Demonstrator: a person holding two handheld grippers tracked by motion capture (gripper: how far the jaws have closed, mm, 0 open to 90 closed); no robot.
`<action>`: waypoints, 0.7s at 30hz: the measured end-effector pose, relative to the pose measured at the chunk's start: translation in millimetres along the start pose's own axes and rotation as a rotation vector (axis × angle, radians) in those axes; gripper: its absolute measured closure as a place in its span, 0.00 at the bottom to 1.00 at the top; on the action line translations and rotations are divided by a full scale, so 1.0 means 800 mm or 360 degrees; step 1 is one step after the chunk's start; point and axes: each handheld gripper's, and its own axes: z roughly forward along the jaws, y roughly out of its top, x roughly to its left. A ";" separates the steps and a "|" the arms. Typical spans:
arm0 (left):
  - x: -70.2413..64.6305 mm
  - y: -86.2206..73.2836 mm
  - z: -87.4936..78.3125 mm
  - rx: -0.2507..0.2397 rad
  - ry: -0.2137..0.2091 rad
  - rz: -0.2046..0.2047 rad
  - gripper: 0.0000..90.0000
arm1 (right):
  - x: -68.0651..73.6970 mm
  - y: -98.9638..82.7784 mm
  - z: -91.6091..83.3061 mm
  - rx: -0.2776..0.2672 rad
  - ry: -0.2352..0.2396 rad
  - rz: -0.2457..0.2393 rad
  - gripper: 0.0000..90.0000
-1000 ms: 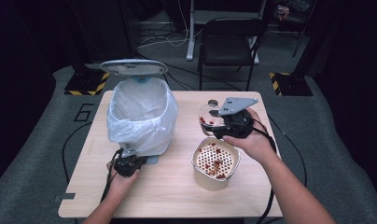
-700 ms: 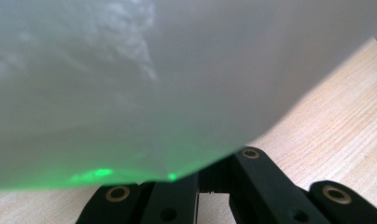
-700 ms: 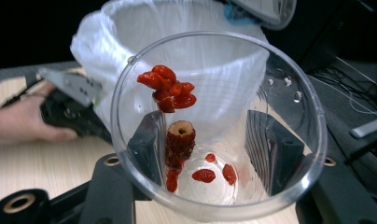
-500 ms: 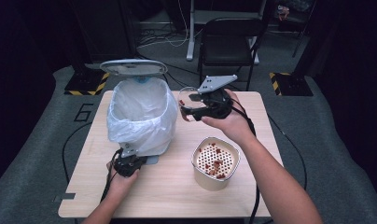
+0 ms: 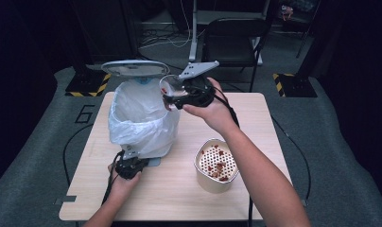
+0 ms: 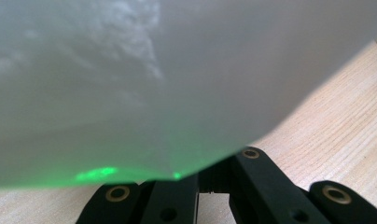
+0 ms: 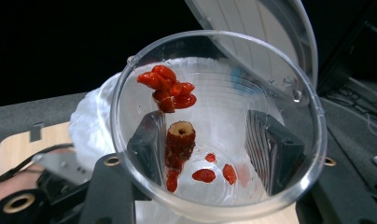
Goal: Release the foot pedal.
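A clear plastic cup holds red berries and a cut date piece. My right gripper is shut on it, with both pads seen through the cup wall. In the high view the cup is tilted on its side over the mouth of the white-bagged bin, held there by the right gripper. The bin lid stands open at the back. My left gripper sits low at the bin's front base, and in its own view its jaws stand close together under the bag.
A cream container with a perforated insert and red bits stands at the table's front right. The wooden table has bare room at the right and front. A black chair stands beyond the far edge.
My right gripper has carried the cup from above the cream container up and left to the bin's mouth and tipped it. The left gripper has stayed at the bin's base.
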 end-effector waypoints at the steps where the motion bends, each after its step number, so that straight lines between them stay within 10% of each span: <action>1: 0.000 0.000 0.000 0.0010 0.0001 0.0010 1.00 | 0.001 0.003 0.005 -0.0006 0.0007 0.0001 0.53; 14: 0.000 0.000 0.000 0.0008 0.0002 0.0000 1.00 | 0.019 0.011 0.070 0.0018 0.0000 -0.0009 0.50; 21: 0.002 0.001 -0.002 0.0025 -0.0008 0.0006 1.00 | 0.021 -0.003 0.083 0.0092 -0.0020 0.0062 0.14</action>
